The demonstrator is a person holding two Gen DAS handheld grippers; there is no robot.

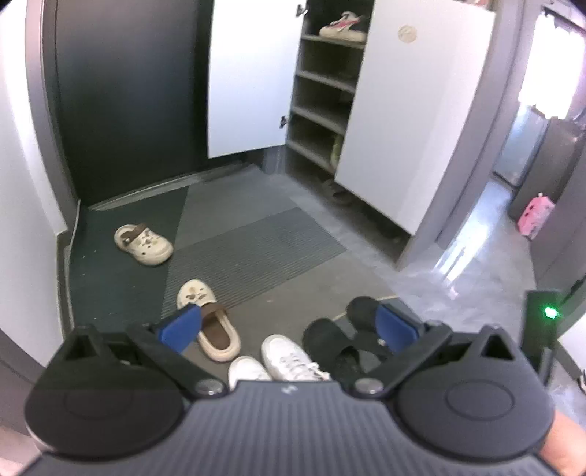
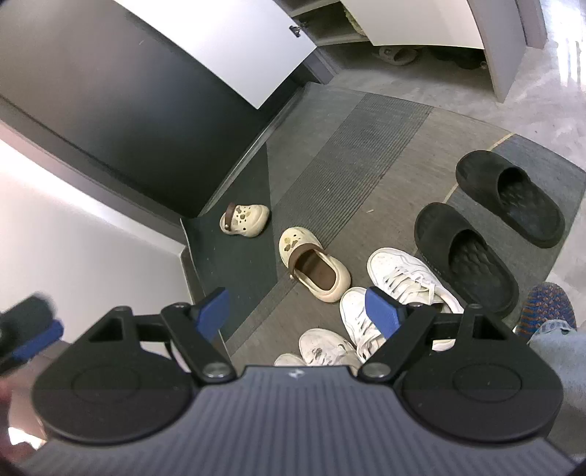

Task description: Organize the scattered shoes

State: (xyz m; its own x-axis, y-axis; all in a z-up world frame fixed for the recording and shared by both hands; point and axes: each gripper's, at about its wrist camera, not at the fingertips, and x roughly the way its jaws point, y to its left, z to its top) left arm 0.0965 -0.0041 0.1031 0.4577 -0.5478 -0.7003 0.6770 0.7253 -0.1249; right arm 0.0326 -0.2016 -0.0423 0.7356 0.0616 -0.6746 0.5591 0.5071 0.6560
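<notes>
The scattered shoes lie on the grey floor mat [image 2: 366,153] of an entryway; one cream clog [image 2: 244,219] sits apart near the dark door [image 1: 128,91], its partner clog [image 2: 315,269] with a brown lining lies closer, just beside a cluster of white sneakers [image 2: 406,278], and two black slides [image 2: 465,256] rest side by side to the right, the nearer one carrying small side lettering too blurred to read; the right gripper [image 2: 296,311] hangs above the sneakers, angled down, blue pads spread wide with nothing between them; the left gripper [image 1: 289,326] is held low and level over the same cluster, likewise wide apart and empty; beyond, the shoe cabinet [image 1: 322,110] stands with white doors swung open, a pink-and-white sneaker [image 1: 344,25] on its top visible shelf; a round sticker [image 1: 407,33] on one door is illegible.
</notes>
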